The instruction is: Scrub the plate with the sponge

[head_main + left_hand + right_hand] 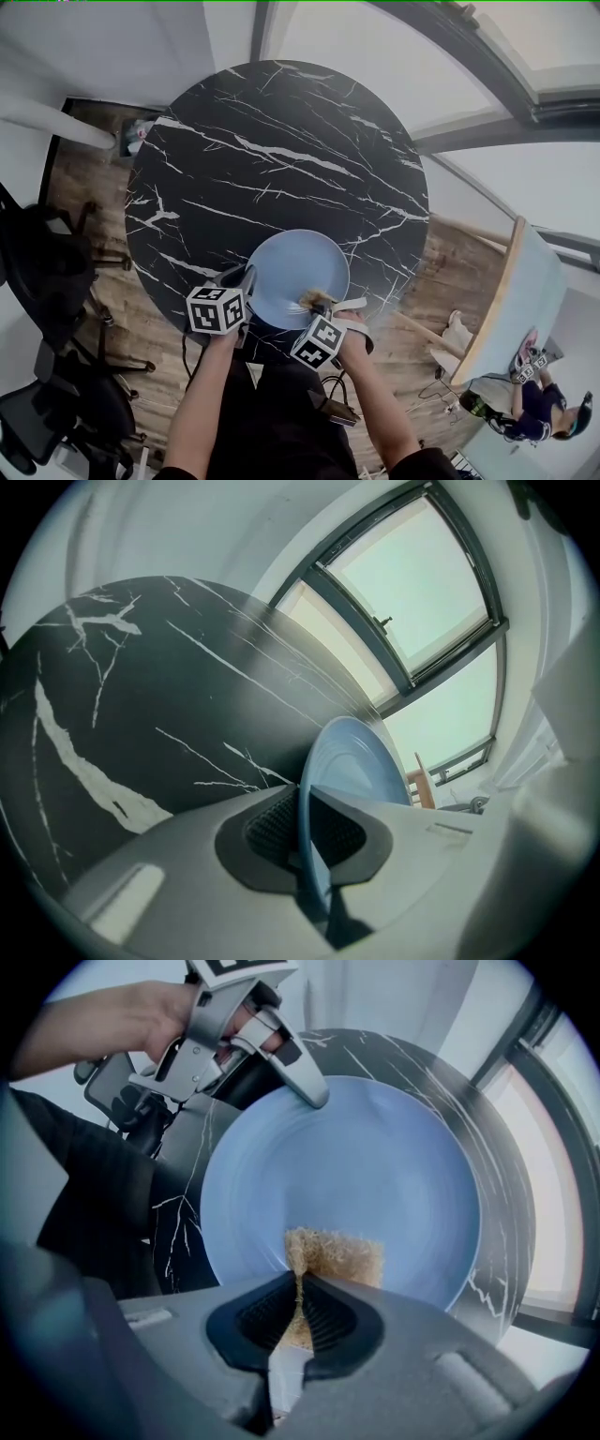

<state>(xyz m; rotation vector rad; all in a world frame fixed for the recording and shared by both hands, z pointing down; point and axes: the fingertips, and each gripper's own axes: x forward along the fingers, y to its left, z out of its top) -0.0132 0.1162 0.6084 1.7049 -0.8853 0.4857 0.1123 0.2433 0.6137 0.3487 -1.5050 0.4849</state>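
My plate (298, 272) is a plain pale blue, sitting at six o'clock on a round table (281, 141) of black marble run through with thin white veins. The sponge (337, 1255) shows straw-tan and fibrous at six o'clock on that blue. My left gripper (247, 278) and right gripper (315, 302) are light grey with black ribbed pads (264, 1314) and black-and-white square-marker cubes (217, 309), and the floor (84, 187) at nine o'clock is brown wood.

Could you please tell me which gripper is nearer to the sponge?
Right. The right gripper clamps the sponge over the plate; the left gripper grips the plate's rim, apart from the sponge.
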